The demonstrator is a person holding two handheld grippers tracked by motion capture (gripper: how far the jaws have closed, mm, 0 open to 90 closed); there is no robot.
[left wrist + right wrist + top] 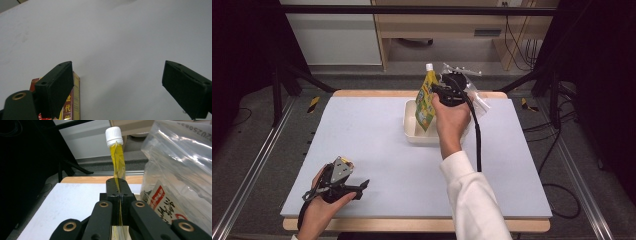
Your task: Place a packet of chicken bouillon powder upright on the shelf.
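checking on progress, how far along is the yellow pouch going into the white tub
Done: the right gripper is shut on the yellow spouted pouch, white cap up. In hand: the pouch hangs upright over the white tub, apparently not let go. Left: lower and release it. The left gripper is open near the front edge, beside a small red-and-yellow box. A clear plastic bag sits beside the tub.

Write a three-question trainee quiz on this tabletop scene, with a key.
1. True or false: the right hand-held gripper is shut on the yellow spouted pouch with a white screw cap.
2. What lies directly below the pouch? A) white rectangular plastic tray B) a metal bowl C) a cardboard box
3. How do the jaws of the left hand-held gripper stand?

Key: 1 true. 2 A. 3 Wide apart, nothing between them, over the grey table mat.
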